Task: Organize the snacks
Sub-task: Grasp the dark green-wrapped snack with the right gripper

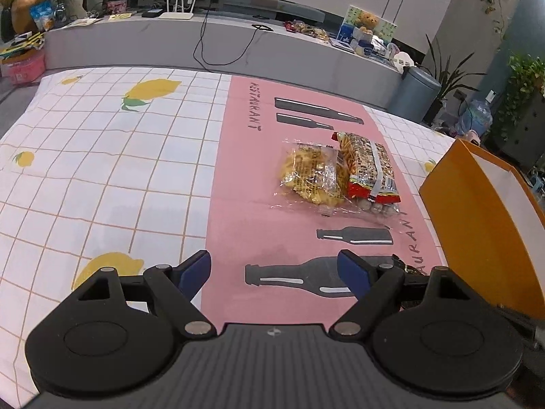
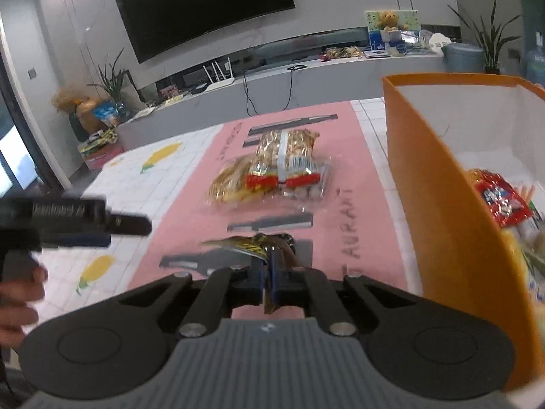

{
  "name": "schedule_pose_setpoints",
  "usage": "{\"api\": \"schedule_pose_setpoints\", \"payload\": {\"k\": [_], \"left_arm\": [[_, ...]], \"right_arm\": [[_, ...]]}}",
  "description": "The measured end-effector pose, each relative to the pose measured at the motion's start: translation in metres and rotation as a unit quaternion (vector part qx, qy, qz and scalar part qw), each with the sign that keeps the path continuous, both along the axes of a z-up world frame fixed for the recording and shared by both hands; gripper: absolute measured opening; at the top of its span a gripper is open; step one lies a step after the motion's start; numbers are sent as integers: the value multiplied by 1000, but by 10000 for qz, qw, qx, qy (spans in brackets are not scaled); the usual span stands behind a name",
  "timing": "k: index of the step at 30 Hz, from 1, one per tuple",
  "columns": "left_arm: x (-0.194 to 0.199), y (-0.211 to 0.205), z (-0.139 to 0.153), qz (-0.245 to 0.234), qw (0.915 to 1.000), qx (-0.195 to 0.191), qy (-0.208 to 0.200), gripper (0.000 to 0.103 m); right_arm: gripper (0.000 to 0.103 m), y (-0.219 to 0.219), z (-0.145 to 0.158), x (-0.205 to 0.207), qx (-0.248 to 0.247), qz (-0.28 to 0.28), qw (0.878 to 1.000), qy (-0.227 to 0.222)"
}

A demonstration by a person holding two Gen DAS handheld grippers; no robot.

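Observation:
My right gripper (image 2: 269,272) is shut on a dark, gold-printed snack packet (image 2: 248,243) and holds it just above the pink mat, left of the orange box (image 2: 442,204). The box holds several snack packs, among them a red one (image 2: 500,201). On the mat ahead lie a clear bag of yellow snacks (image 1: 308,173) and a red-ended snack pack (image 1: 371,167), partly overlapping; both show in the right wrist view, the yellow bag (image 2: 228,184) and the red pack (image 2: 286,160). My left gripper (image 1: 274,269) is open and empty over the mat; it also shows in the right wrist view (image 2: 112,228).
The table wears a lemon-print cloth (image 1: 102,170) with a pink mat (image 1: 245,204) in the middle. The orange box (image 1: 477,225) stands at the right edge. Behind the table runs a grey ledge (image 1: 238,44) with cables, a router and clutter.

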State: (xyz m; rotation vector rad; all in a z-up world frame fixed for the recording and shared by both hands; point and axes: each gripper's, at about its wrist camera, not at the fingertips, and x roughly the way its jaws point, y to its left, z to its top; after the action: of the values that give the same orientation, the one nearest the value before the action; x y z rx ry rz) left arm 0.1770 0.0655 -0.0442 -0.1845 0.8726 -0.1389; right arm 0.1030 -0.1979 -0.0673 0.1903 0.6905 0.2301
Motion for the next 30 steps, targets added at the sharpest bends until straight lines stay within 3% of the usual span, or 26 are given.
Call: {"api": "schedule_pose_setpoints", "payload": {"k": [2, 5, 9, 11, 15, 17, 20, 22, 30], "left_arm": [[-1, 0, 0, 11, 10000, -26, 0, 98], [-1, -2, -1, -26, 9999, -130, 78, 98], [-3, -7, -1, -123, 9998, -151, 93, 98], [-4, -8, 0, -166, 9997, -142, 81, 98], [-7, -11, 2, -316, 9994, -148, 14, 98], [-11, -14, 7, -438, 9988, -151, -155, 98], [-17, -18, 13, -555, 9977, -239, -321, 98], [-17, -20, 15, -573, 9974, -257, -346, 98], [-11, -19, 10, -417, 9987, -180, -240, 98]], "right_arm": [[8, 4, -2, 2, -105, 6, 9999, 22], [17, 13, -5, 4, -754, -40, 9970, -143], [20, 21, -15, 13, -1284, 52, 9914, -257], [48, 21, -20, 17, -1409, 144, 9899, -44], [70, 17, -16, 12, -829, 637, 9934, 480], [93, 16, -12, 10, -643, 891, 9913, 729], [97, 8, -6, 12, -192, 725, 9938, 823], [100, 0, -3, 14, 143, 321, 9965, 760], [100, 3, -25, 34, 330, -788, 9954, 438]]}}
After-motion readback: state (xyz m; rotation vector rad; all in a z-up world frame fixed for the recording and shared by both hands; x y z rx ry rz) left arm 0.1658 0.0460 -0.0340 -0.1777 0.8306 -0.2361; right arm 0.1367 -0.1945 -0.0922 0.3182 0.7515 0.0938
